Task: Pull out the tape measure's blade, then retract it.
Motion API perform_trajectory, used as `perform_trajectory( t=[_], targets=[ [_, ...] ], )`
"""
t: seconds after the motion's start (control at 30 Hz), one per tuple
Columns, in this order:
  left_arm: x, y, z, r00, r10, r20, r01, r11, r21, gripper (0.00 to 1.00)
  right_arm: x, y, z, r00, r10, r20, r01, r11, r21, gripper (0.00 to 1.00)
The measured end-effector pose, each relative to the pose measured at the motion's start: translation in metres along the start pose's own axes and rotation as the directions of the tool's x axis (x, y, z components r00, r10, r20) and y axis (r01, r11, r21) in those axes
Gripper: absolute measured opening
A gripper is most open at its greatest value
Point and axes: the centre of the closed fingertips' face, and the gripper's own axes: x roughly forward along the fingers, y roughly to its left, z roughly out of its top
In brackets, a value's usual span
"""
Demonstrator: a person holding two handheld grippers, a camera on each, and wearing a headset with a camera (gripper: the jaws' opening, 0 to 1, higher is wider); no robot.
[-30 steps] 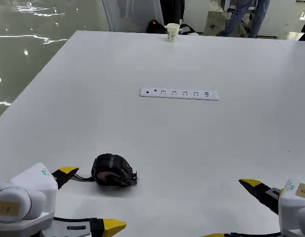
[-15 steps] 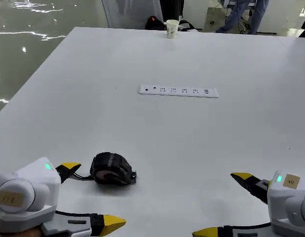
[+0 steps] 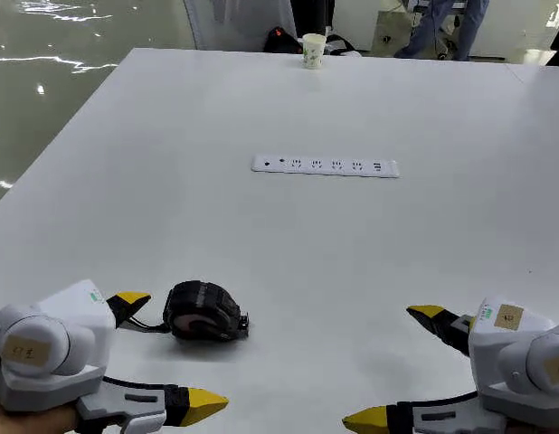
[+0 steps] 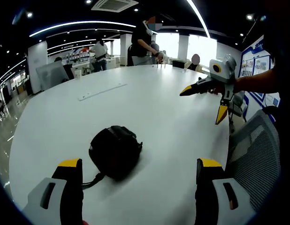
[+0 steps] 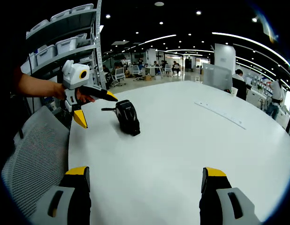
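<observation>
While a black tape measure [image 3: 205, 312] rests at the near left of the white table [image 3: 261, 226], its blade wound inside the case, the left gripper [image 3: 173, 347] hovers just beside it, jaws spread wide and the far jaw close to the case's short strap. Well apart at the near right, the right gripper [image 3: 393, 366] is likewise spread, holding nothing. A power strip [image 3: 325, 166] lies mid-table; a paper cup [image 3: 313, 51] stands at the far edge.

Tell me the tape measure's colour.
The tape measure is black; left gripper view shows it best.
</observation>
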Motion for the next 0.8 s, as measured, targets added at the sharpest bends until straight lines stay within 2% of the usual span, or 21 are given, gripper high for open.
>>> perform_trajectory(
  t=[0.4,0.63,0.8],
  targets=[
    [0.009,0.009,-0.001,0.9986,-0.036,-0.038,0.038,0.998,0.051,0.96,0.019,-0.001,0.01,0.9979,0.065,0.002,-0.065,0.996,-0.054,0.94],
    [0.012,0.014,0.002,0.9962,-0.067,-0.055,0.071,0.994,0.08,0.89,0.03,0.001,0.014,0.9941,0.108,-0.013,-0.109,0.989,-0.097,0.93],
    [0.014,0.02,0.005,0.9957,-0.066,-0.065,0.073,0.991,0.109,0.87,0.039,0.001,0.016,0.9913,0.129,-0.027,-0.131,0.984,-0.121,0.91]
  ],
)
